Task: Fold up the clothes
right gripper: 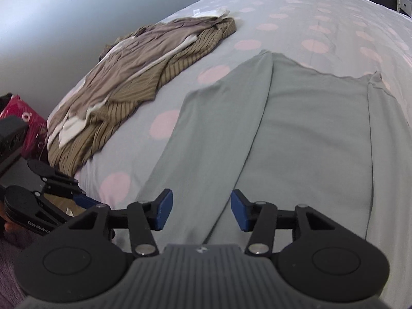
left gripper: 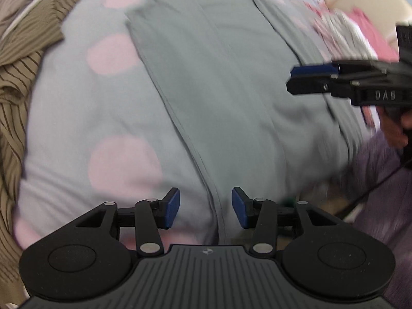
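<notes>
A grey-green garment [left gripper: 219, 82] [right gripper: 296, 128] lies spread flat on the bed, with one long fold line running down it. My left gripper [left gripper: 206, 211] hovers over its near edge, open, with nothing between its blue pads. My right gripper [right gripper: 200, 211] is also open and empty above the garment's near part. In the left wrist view the right gripper [left gripper: 301, 78] reaches in from the right edge, seen side-on over the garment. The left gripper [right gripper: 77, 195] shows in the right wrist view at the lower left, beside the bed's edge.
A grey bedsheet with pink dots [left gripper: 77, 118] [right gripper: 309, 18] covers the bed. A heap of brown striped and beige clothes [left gripper: 18, 82] [right gripper: 123, 82] lies to the left of the garment. A pink bag [right gripper: 23, 118] stands off the bed at left. A purple sleeve [left gripper: 381, 180] shows at right.
</notes>
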The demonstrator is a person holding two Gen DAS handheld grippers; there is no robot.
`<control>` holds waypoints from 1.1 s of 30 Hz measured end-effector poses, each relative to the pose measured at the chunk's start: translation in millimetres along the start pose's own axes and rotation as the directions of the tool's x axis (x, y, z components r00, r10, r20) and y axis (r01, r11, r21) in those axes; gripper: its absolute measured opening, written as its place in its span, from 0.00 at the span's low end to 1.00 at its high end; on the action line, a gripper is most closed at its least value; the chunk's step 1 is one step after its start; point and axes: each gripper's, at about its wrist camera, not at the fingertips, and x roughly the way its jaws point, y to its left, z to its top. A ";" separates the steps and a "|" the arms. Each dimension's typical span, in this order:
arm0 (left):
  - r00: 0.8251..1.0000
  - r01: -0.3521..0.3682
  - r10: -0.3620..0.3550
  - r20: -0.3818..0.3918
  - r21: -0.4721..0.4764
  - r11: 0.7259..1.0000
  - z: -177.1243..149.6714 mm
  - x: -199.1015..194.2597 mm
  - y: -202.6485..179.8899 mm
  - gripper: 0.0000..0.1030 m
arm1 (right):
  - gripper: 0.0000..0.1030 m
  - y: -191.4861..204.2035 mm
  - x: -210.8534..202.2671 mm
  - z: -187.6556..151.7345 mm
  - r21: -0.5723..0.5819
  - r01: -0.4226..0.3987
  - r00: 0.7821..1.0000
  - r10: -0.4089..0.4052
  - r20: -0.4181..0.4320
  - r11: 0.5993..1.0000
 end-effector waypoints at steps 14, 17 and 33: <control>0.984 -0.084 0.139 -0.113 0.394 0.915 -29.1 62.4 -41.7 0.34 | 0.52 38.4 -31.0 -58.4 -0.037 -0.048 0.999 0.048 -0.012 0.998; 0.985 -0.058 0.122 -0.123 0.429 0.901 -33.5 69.9 -43.4 0.17 | 0.52 38.4 -32.6 -64.2 -0.032 -0.043 0.999 0.043 -0.017 0.999; 0.984 0.176 -0.158 -0.082 0.294 0.939 -32.0 13.6 -59.0 0.03 | 0.45 65.7 -12.6 -69.9 -0.040 -0.154 0.979 0.147 -0.139 0.987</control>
